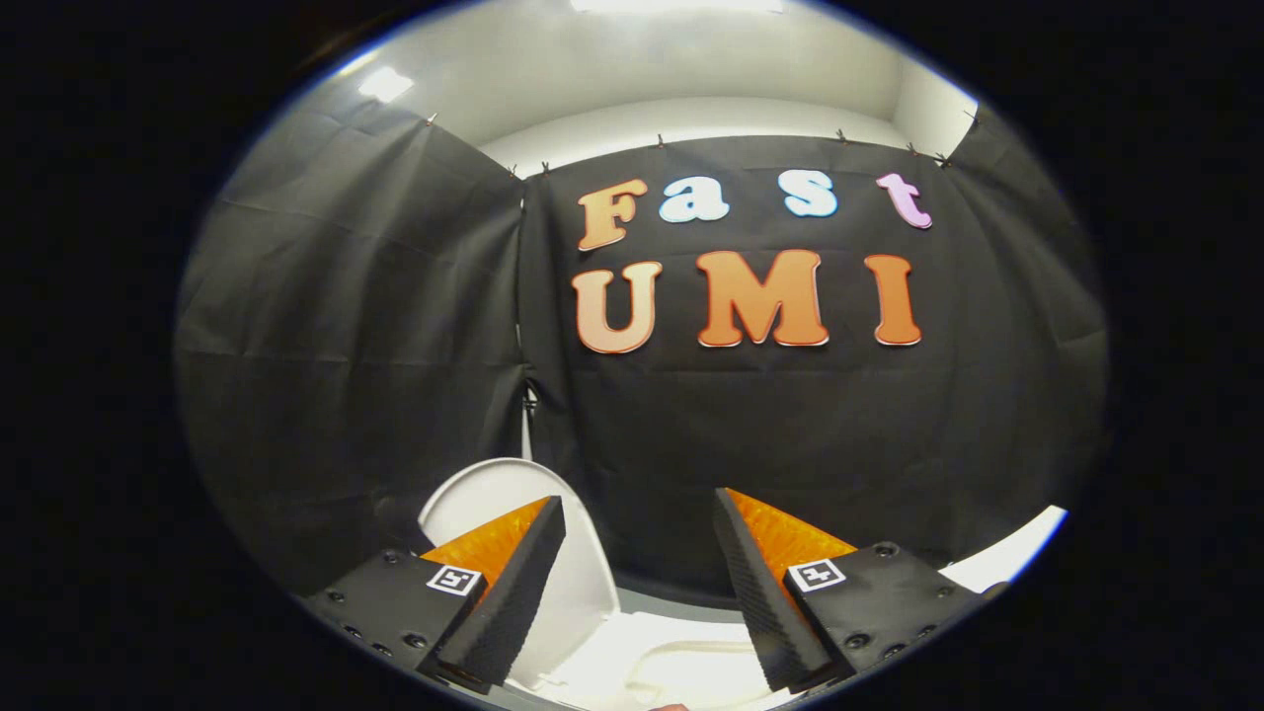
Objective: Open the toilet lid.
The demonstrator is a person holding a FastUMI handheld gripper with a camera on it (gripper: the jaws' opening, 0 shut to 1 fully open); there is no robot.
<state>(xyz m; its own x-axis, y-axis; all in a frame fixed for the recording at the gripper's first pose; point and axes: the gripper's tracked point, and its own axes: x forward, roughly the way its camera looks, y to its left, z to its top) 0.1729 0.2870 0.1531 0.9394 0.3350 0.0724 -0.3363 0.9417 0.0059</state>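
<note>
The white toilet lid (pixel 504 504) stands raised, nearly upright, leaning back toward the black cloth wall behind my left finger. Below it, between and under the fingers, lies the white toilet seat and bowl rim (pixel 681 662). My gripper (pixel 640 518) is open, its two fingers spread wide with nothing between them. The left finger partly covers the lid's lower half; I cannot tell whether it touches the lid.
Black cloth walls (pixel 810 425) close in the booth on the left, the back and the right. A white surface edge (pixel 1007 558) shows beyond the right finger. A white ceiling with lights is above.
</note>
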